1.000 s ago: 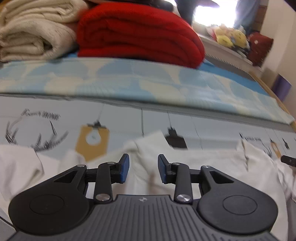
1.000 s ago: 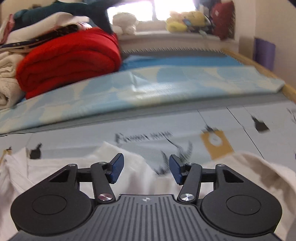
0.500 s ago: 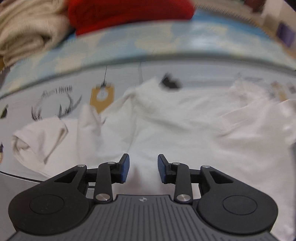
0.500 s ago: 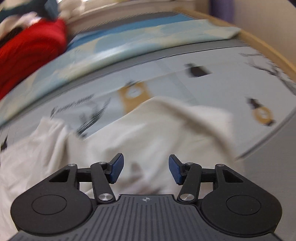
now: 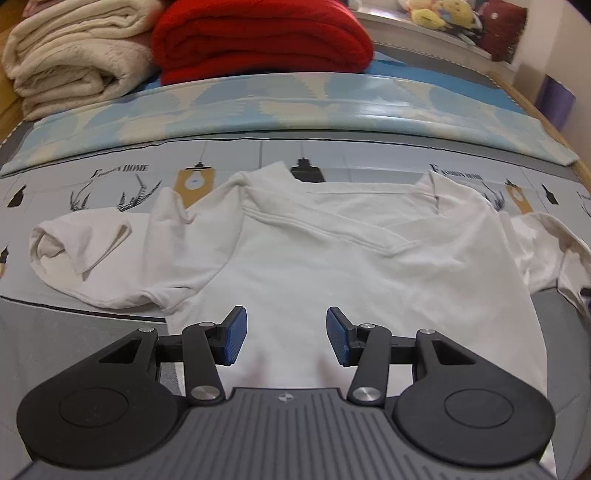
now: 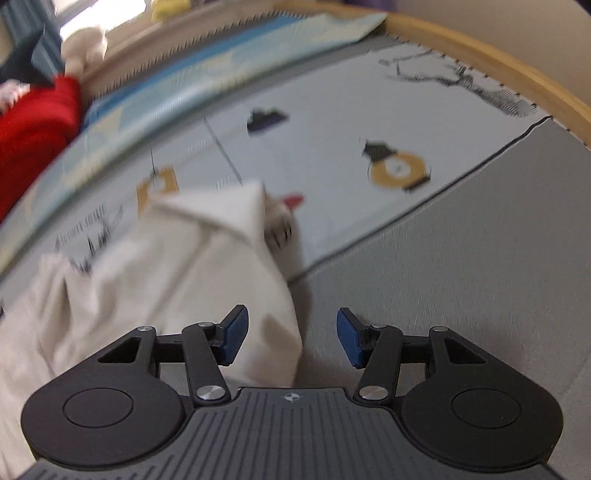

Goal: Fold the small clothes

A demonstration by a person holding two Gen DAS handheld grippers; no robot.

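A white short-sleeved shirt point(image 5: 332, 266) lies spread on a printed grey mat, neckline away from me, its left sleeve point(image 5: 85, 251) crumpled and folded over. My left gripper point(image 5: 283, 334) hovers over the shirt's lower body; its jaws are opening and nothing sits between the blue pads. In the right wrist view the shirt's right side point(image 6: 177, 266) is bunched, its sleeve tip pointing up. My right gripper point(image 6: 293, 335) stands open above the shirt's right edge, with cloth under the left pad and bare grey mat under the right one.
A folded red blanket point(image 5: 258, 37) and cream blankets point(image 5: 74, 55) are stacked at the back, behind a light-blue patterned sheet point(image 5: 295, 103). Plush toys point(image 5: 439, 14) sit on a ledge. A wooden bed rim point(image 6: 498, 62) curves along the right side.
Both grippers pulled back and tilted down, so more of the shirt shows. The left jaws have widened. The right gripper swung toward the shirt's right edge and the wooden rim.
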